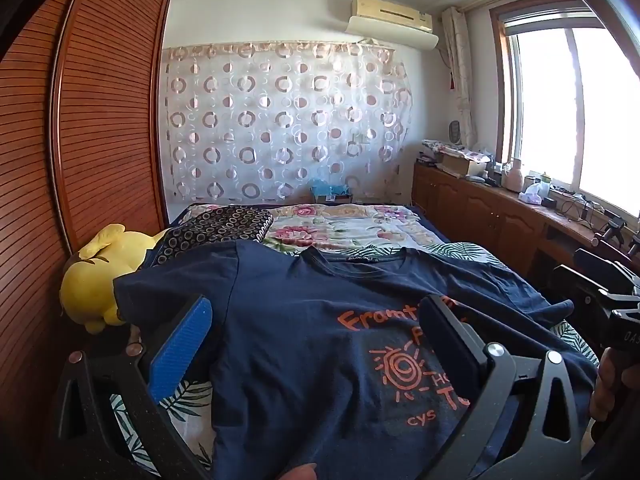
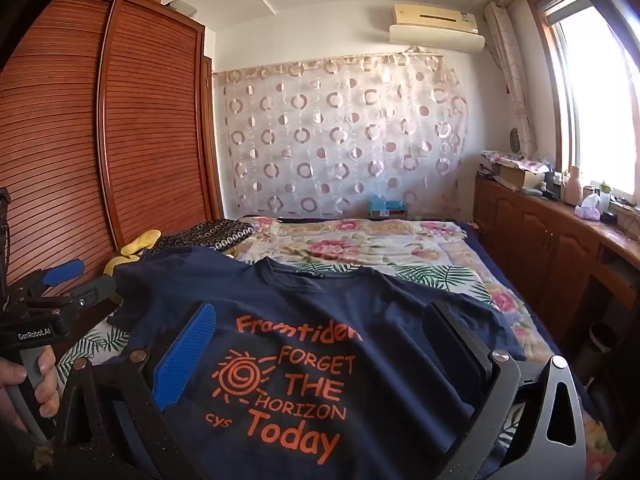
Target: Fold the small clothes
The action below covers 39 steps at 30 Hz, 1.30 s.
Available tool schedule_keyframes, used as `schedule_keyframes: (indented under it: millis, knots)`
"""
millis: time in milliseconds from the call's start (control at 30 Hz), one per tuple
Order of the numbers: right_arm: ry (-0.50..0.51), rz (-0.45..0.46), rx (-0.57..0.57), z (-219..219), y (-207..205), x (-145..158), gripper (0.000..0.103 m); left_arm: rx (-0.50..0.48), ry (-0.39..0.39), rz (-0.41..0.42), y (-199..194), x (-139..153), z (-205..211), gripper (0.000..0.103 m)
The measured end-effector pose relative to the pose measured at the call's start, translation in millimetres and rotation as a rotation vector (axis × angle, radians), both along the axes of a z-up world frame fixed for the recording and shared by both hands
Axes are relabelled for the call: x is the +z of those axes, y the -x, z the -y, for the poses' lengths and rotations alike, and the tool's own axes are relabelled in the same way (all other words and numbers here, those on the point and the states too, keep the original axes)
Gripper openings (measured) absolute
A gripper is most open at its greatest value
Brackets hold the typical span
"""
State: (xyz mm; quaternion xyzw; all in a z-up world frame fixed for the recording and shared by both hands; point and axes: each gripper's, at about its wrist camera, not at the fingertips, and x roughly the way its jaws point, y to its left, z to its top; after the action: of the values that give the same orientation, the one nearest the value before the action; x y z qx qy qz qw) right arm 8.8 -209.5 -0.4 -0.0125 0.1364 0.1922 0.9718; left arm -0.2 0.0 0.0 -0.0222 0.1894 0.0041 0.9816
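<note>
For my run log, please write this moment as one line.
stage: before first fold | T-shirt: flat on bed, print up | left tool: open, empty | right tool: open, empty

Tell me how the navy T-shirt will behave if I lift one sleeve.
The T-shirt lies flat with soft wrinkles, so it will probably droop and drag, not lift whole. It looks thin and light. Pushed, it would likely bunch on the leaf-print sheet.

Navy T-shirt flat on bed, left tool spread wide above
</note>
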Motion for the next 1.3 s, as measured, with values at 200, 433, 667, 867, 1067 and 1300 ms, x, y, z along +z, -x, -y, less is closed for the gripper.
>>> schedule_keyframes:
  millis: [200,433,667,867,1067,1300]
  knots:
    - [0.010,0.002,0.000,-0.2,0.0,-0.3,0.103,0.001,-0.016,0.001,0.0,0.2,0.7,0.103]
    - [0.012,0.003,-0.005,-1.8,1.0,-0.8,0.103,0.013,-0.019,0.003,4.2,-0.7,-3.1,0.103]
    - [0.014,0.002,-0.006,-0.4,0.9,-0.4,0.103,0.025,-0.026,0.006,3.0,0.0,-7.7,0.103]
    - [0.013,-0.002,-0.005,-1.8,-0.7,-0.5,0.103,0.027,-0.029,0.007,3.1,0.5,-7.7,0.103]
    - [0.013,-0.004,-0.006,-1.5,-2.4,-1.7,0.103,0.028,-0.031,0.008,3.3,0.8,-7.8,0.103]
    - [0.017,-0.006,-0.009,-1.8,-2.6,-2.0,0.103,0.028,-0.034,0.008,3.3,1.4,-7.2,0.103]
